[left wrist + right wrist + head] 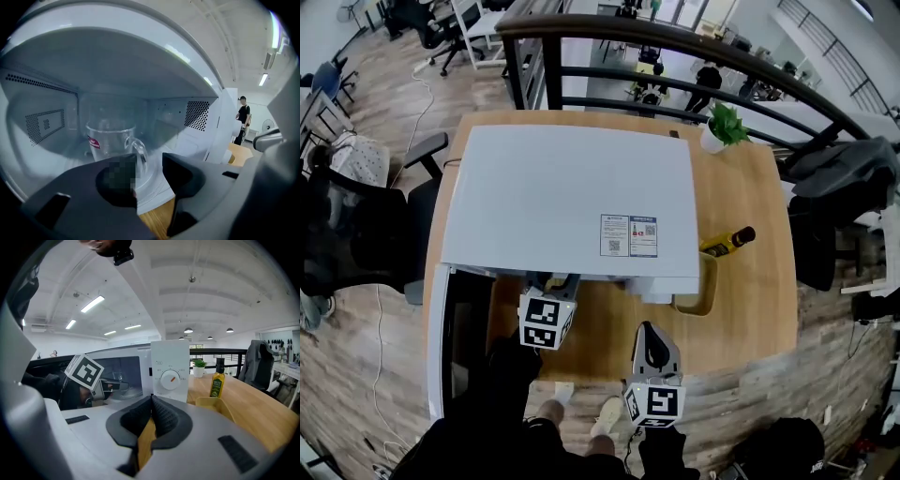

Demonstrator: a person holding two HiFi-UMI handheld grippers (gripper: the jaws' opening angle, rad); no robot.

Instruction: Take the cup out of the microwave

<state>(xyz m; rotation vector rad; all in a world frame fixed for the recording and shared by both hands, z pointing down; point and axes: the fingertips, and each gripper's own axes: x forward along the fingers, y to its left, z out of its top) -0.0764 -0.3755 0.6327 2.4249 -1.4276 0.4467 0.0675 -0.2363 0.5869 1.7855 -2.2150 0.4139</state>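
A: Layout?

B: Wooden surface point(750, 300). A white microwave point(572, 187) sits on it and covers most of the left and middle. Its door point(437, 347) is swung open on the left side.

A: Tongs?

B: Left tongs point(149, 161) are at the mouth of the cavity, pointing in. The jaws are apart with a moderate gap and clamp nothing. Right tongs point(152, 399) are outside, in front of the control panel point(169, 373), near the front edge of the surface. Their jaws are pressed tip to tip with nothing between them.

A: Clutter?

B: A yellow tray point(698, 291) is just beside the microwave's front right corner. Can't tell if they touch. An oil bottle point(729, 241) stands upright behind the tray, along the microwave's right side. A small potted plant point(724, 127) is at the far right corner.

A: Cup?

B: A clear glass cup point(108, 138) is inside the cavity, upright on the turntable point(153, 180). It has a red label on its side. In the left gripper view it sits left of centre. The handle point(137, 149) faces the opening, just past the tip of the left jaw, at the left edge of the gap. Can't tell if the jaw touches it.
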